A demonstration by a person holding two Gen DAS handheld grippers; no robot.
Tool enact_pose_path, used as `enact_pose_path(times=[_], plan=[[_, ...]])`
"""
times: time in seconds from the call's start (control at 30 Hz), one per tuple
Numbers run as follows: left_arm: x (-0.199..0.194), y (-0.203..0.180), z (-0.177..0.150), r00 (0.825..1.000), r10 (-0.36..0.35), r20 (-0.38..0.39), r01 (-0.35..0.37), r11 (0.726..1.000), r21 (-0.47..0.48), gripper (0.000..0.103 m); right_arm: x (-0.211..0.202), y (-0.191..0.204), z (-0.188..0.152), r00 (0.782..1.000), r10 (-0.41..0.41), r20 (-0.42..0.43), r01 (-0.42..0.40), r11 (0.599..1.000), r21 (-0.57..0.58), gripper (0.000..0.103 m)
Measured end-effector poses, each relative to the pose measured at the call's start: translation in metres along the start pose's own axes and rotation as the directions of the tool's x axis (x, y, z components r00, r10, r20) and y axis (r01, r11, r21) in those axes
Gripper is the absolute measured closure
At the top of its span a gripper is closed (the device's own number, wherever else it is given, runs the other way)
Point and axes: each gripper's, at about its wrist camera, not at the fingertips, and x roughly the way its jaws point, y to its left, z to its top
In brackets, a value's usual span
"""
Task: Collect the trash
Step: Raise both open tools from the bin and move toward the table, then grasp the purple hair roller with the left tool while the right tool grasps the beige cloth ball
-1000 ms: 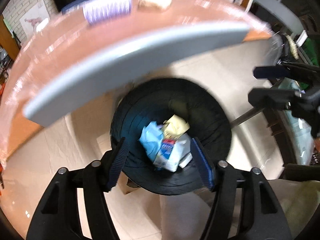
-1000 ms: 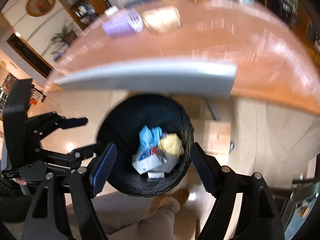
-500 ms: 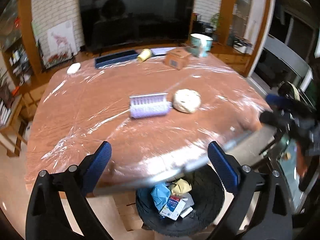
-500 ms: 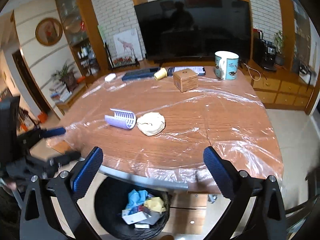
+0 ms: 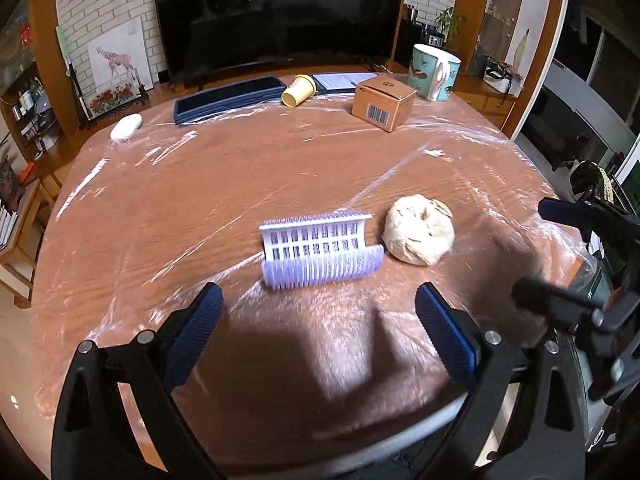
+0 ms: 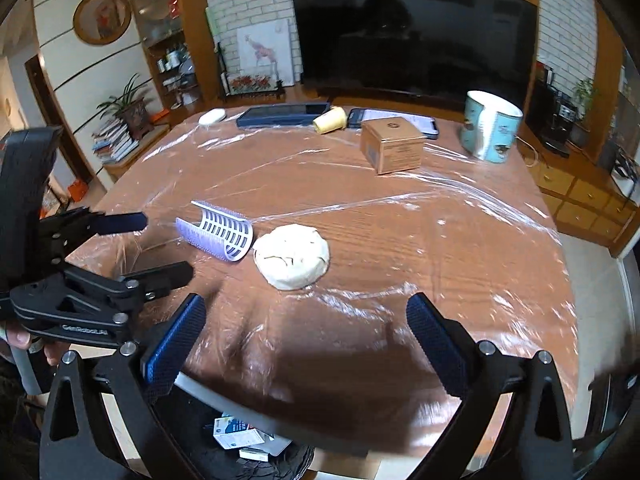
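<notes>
Both tools hover over the near table edge with jaws spread wide and nothing between them: the left gripper point(image 5: 316, 320) and the right gripper point(image 6: 306, 332). The 2 nearest pieces of likely trash lie just ahead: a crumpled paper ball point(image 5: 419, 235) at 1 o'clock from the left gripper, a purple ridged plastic piece point(image 5: 320, 252) at 12. The bin point(image 6: 248, 460) sits under the edge at 6 (partly hidden). Risks: the curved plastic could roll from a pinch, or pads could snag the cling film point(image 6: 420, 208).

Film-covered table point(image 5: 168, 208): brush point(image 5: 320, 252), wad point(image 5: 419, 234)
</notes>
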Motion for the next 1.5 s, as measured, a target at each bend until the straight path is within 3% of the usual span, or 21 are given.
enact_pose_path(times=[0.2,0.33,0.67,0.87,1.0,1.5], plan=[[0.019,0.001,0.015,1.000,-0.010,-0.018,0.010,1.000,0.009,0.006,0.038,0.009,0.010,0.995,0.009,-0.102,-0.016,0.998,-0.066,0.021],[0.029,0.005,0.020,0.999,-0.010,-0.039,0.011,1.000,0.014,0.009,0.056,0.010,0.015,0.991,0.019,-0.134,-0.028,0.998,-0.064,0.024],[0.042,0.011,0.027,0.997,-0.034,-0.065,0.036,0.999,0.029,0.016,0.074,0.012,0.023,0.986,0.032,-0.163,-0.043,0.997,-0.069,0.027],[0.048,0.014,0.030,0.996,-0.037,-0.079,0.041,0.998,0.039,0.025,0.076,0.011,0.027,0.988,0.015,-0.151,-0.026,0.997,-0.071,0.038],[0.049,0.016,0.030,0.996,-0.043,-0.074,0.046,0.998,0.035,0.025,0.077,0.010,0.029,0.990,0.013,-0.140,-0.022,0.997,-0.068,0.052],[0.031,0.023,0.027,0.997,-0.060,-0.041,0.061,0.998,0.007,0.026,0.055,0.000,0.029,0.993,0.082,-0.086,-0.079,0.996,0.035,0.052]])
